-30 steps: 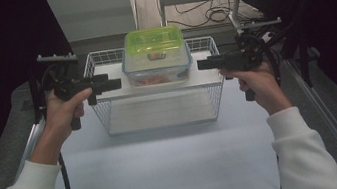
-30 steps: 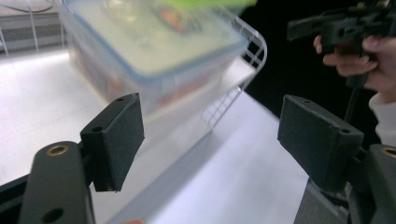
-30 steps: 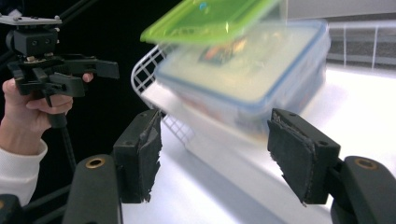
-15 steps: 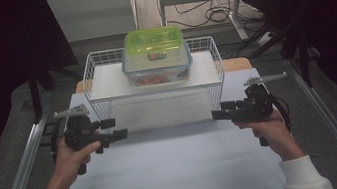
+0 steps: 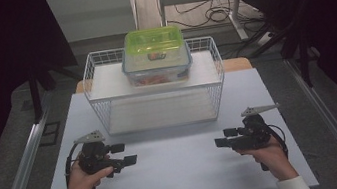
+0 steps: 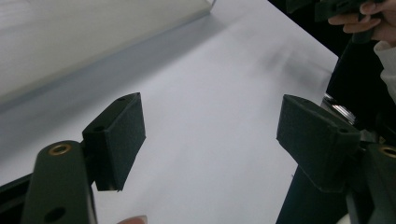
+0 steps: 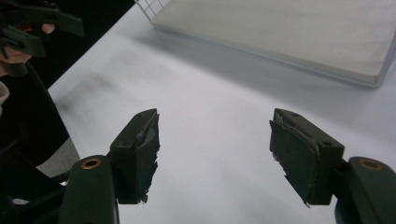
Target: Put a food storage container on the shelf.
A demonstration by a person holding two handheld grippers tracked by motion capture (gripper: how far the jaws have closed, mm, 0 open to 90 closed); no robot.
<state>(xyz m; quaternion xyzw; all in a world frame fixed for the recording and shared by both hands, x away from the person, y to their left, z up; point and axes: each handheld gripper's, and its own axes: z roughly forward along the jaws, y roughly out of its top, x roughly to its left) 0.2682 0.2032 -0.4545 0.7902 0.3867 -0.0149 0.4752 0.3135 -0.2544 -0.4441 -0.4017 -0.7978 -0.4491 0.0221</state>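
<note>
High view: both the left gripper (image 5: 127,153) and right gripper (image 5: 223,138) are held wide open and empty, and should be raised level toward the lidded container (image 5: 155,56).

Matt white smooth bench (image 5: 178,174), no gloss seen. White coated-wire basket rack (image 5: 100,92) with a flat matt pale board laid on top. Clear glossy plastic food box (image 5: 157,68) capped by a translucent lime-green plastic lid (image 5: 153,41). Left claw (image 6: 210,140) and right claw (image 7: 215,154): matt black plastic, pads rubbery; right pads (image 7: 289,154) seen frayed and rough at the edges.
</note>
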